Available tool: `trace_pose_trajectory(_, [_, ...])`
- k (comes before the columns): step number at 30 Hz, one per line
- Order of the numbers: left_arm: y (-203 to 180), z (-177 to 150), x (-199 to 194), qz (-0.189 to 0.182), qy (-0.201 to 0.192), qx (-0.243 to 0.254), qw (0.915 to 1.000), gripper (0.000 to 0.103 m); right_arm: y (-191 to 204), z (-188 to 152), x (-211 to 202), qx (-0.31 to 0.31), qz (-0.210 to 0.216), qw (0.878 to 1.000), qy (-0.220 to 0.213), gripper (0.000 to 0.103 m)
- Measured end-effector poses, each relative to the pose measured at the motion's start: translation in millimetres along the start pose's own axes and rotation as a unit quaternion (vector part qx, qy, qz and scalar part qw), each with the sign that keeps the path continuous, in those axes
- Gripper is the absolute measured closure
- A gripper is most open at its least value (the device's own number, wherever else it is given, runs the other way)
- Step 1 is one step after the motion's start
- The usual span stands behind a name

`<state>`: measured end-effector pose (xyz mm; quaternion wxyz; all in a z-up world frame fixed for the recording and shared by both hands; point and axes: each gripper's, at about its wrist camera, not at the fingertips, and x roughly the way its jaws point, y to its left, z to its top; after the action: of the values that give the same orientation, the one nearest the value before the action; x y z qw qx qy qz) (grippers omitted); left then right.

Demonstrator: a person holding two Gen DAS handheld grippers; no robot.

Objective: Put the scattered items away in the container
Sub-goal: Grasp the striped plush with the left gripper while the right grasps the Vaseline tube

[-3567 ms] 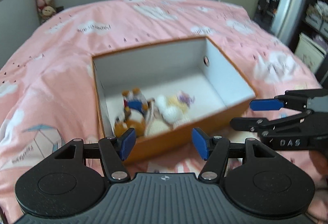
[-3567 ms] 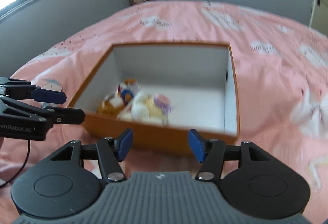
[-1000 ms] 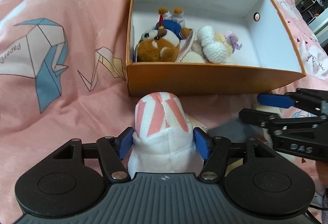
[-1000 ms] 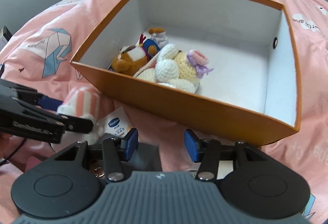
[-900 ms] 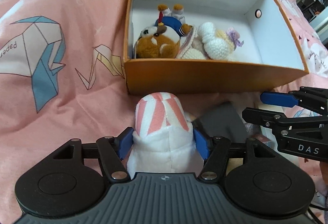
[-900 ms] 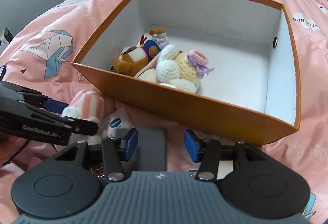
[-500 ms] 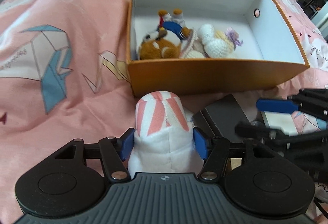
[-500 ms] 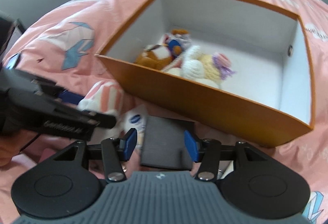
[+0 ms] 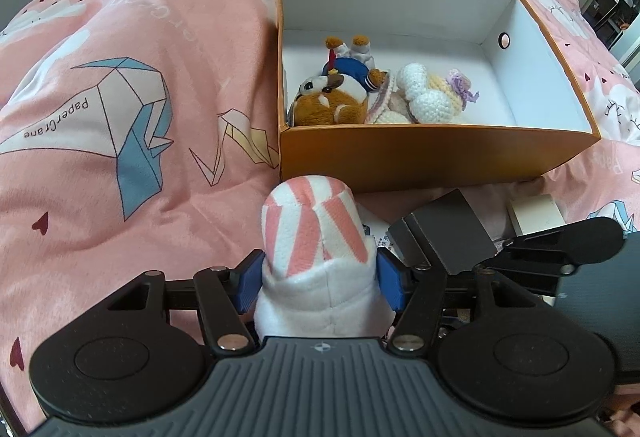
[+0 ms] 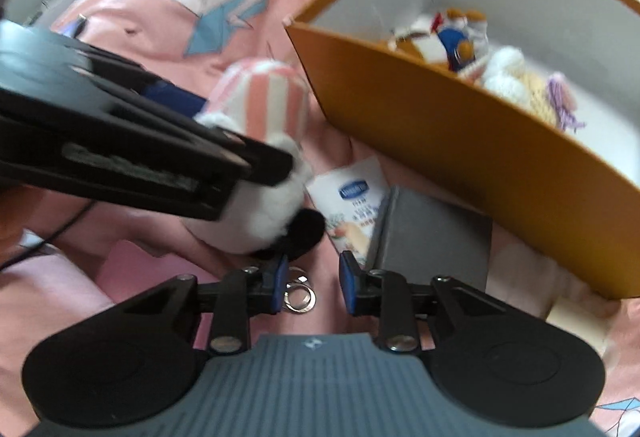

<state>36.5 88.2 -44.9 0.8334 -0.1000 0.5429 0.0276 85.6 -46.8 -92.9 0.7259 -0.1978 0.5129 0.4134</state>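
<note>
Left tongs (image 9: 318, 283) clenched round one striped plush (image 9: 316, 237); right tongs (image 10: 312, 283) narrowing, empty; two toys boxed.

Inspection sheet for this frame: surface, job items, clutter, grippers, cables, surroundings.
Surface: pink bedspread, rumpled.
Job's things: orange box holds plush toys; striped plush, dark card case, white packet, metal rings outside it.
Clutter: pale block near the box.
Grippers: left gripper shut on striped plush; right gripper jaws just closing, pads apart over rings.
Cables: black cable.
Surroundings: doorway.
</note>
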Motion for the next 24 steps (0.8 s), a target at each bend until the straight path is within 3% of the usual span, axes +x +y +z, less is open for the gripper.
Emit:
trace_pose_trajectory(4, [0.7, -0.9, -0.4, -0.003, 0.000, 0.000, 1.0000, 0.034, 1.0, -3.0, 6.0, -0.014, -0.066, 0.998, 0.004, 0.071])
trace_pose_trajectory(10, [4.1, -1.0, 2.8, -0.008, 0.006, -0.007, 0.9999, 0.034, -8.5, -5.6, 4.9, 0.005, -0.047, 0.999, 0.004, 0.069])
trace_pose_trajectory(15, [9.5, 0.8, 7.1, -0.015, 0.011, -0.019, 0.9996, 0.033, -1.9, -1.3, 13.9, -0.017, -0.030, 0.999, 0.005, 0.049])
trace_pose_trajectory(24, [12.7, 1.1, 9.3, -0.013, 0.015, -0.024, 0.9995, 0.033, 21.0, 4.6, 43.1, -0.116, -0.082, 0.990, 0.004, 0.048])
